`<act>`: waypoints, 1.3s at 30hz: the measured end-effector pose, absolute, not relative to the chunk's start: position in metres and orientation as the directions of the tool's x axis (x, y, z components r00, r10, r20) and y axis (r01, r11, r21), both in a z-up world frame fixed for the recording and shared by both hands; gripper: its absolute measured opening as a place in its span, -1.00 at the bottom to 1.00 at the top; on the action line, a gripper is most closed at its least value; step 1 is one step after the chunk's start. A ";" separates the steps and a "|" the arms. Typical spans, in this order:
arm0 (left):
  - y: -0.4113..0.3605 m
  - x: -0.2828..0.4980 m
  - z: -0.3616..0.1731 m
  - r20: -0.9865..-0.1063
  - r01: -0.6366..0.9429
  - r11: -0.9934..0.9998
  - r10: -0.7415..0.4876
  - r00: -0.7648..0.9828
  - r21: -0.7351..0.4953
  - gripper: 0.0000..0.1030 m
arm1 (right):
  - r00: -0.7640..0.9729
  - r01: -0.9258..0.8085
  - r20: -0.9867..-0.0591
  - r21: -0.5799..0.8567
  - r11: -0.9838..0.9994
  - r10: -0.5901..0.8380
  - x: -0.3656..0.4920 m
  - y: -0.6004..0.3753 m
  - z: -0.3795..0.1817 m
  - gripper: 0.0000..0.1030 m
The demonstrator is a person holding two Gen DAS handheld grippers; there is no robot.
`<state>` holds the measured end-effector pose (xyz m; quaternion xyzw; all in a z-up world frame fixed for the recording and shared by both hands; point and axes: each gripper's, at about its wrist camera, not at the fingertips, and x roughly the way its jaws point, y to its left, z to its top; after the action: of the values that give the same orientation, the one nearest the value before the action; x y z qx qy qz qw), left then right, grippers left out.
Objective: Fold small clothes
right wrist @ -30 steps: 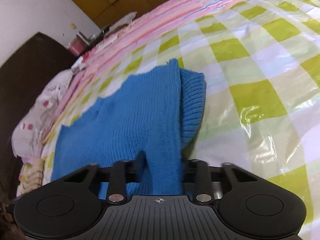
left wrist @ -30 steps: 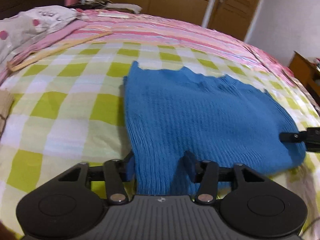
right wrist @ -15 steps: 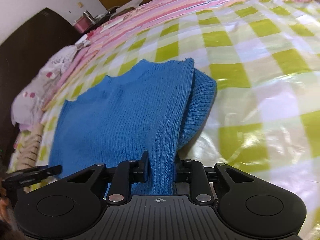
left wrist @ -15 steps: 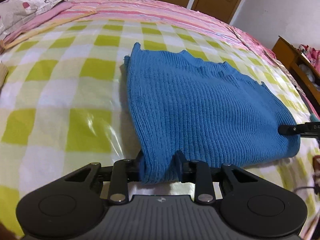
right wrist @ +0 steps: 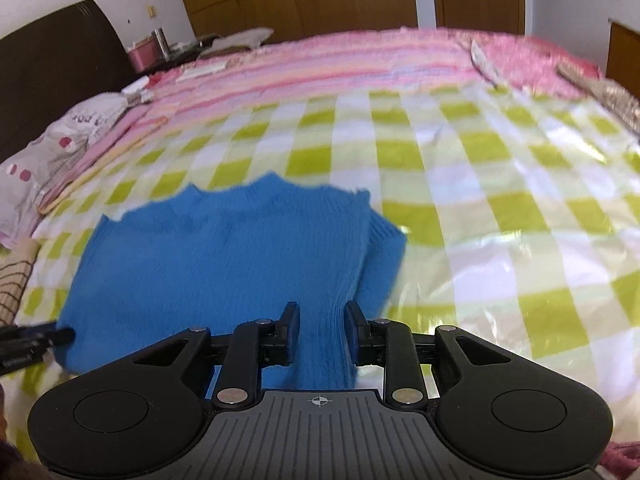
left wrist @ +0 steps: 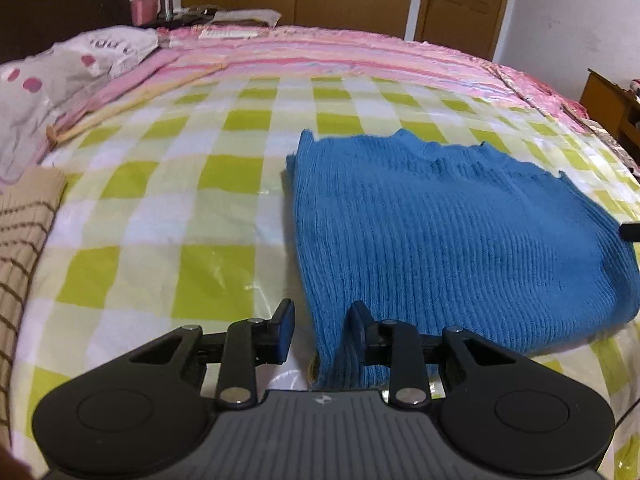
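A blue knit sweater (left wrist: 460, 232) (right wrist: 224, 260) lies folded on the green-and-white checked sheet (left wrist: 160, 200). My left gripper (left wrist: 321, 320) stands at its near left corner. The jaws are narrow with the corner between them; the knit touches the right finger, and a slit of sheet shows beside the left pad. My right gripper (right wrist: 321, 320) is at the sweater's near right edge, where a ridge of knit rises and fills the gap between both pads. Its jaws are opening. Each view catches the other gripper's tip at the sweater's far corner (left wrist: 630, 232) (right wrist: 40, 338).
A beige striped garment (left wrist: 20, 240) lies at the left edge of the bed. A grey spotted pillow (left wrist: 60, 80) and a wooden stick (left wrist: 132, 104) sit at the far left on the pink striped cover (left wrist: 340, 52). A wooden cabinet (left wrist: 612, 108) stands at the right.
The left jaws narrowed around the sweater's corner, then kept that width while the knit drew off the left pad. The right gripper rose and rolled level with the sweater's edge between its pads.
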<state>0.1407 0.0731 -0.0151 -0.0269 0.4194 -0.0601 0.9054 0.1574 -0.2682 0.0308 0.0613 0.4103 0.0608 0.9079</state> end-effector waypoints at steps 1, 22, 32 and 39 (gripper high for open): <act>0.074 0.140 -0.018 -0.760 0.083 0.991 -0.130 0.636 -0.100 -0.31 | 0.662 -0.068 -0.731 0.161 0.985 0.165 0.158 -0.263 0.033 -0.50; 0.078 0.128 -0.019 -0.764 0.127 0.988 -0.146 0.629 -0.085 -0.26 | 0.667 0.031 -0.744 -0.031 0.999 -0.044 0.159 -0.225 0.027 -0.54; 0.073 0.124 -0.018 -0.753 0.146 0.987 -0.145 0.642 -0.066 -0.26 | 0.744 0.014 -0.668 0.036 0.999 0.013 0.139 -0.225 0.046 -0.52; 0.071 0.124 -0.020 -0.752 0.152 0.986 -0.150 0.642 -0.067 -0.26 | 0.712 -0.055 -0.685 0.167 0.984 0.156 0.158 -0.217 0.018 -0.53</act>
<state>0.1243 0.0712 -0.0205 0.0010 0.4146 -0.0833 0.9062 0.1583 -0.2168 0.0183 0.0671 0.3751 0.0572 0.9228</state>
